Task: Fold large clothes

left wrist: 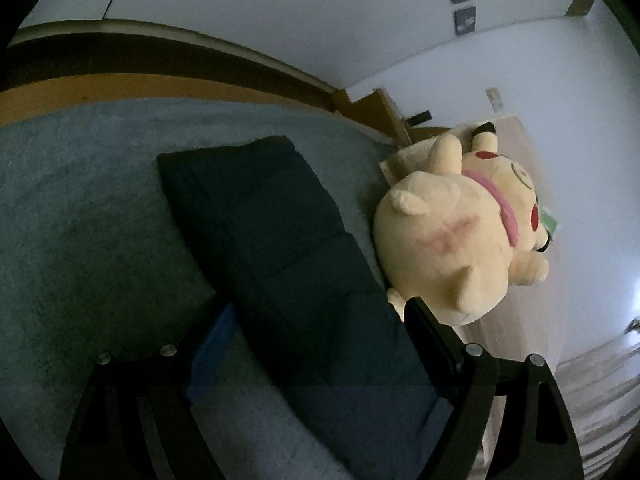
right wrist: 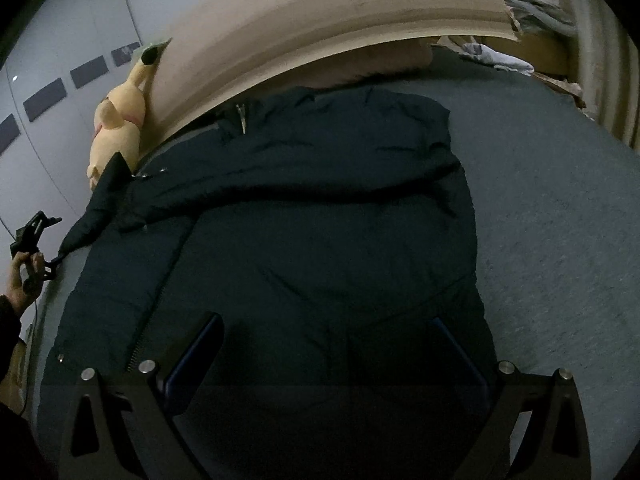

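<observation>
A large dark navy puffer jacket (right wrist: 304, 216) lies spread on a grey-blue bed (right wrist: 560, 220), collar and zipper toward the headboard. My right gripper (right wrist: 328, 320) hovers open over the jacket's lower part, holding nothing. In the left wrist view a jacket sleeve (left wrist: 280, 240) runs up from between the open fingers of my left gripper (left wrist: 316, 308); the jaws stand wide on either side of it. In the right wrist view the left gripper (right wrist: 36, 240) shows at the bed's left edge, at the sleeve cuff.
A cream plush toy (left wrist: 460, 232) with a pink collar lies beside the sleeve; it also shows in the right wrist view (right wrist: 116, 132) by the tan headboard (right wrist: 320, 28). Crumpled cloths (right wrist: 500, 56) sit at the far right corner. White wall (left wrist: 320, 20) stands behind.
</observation>
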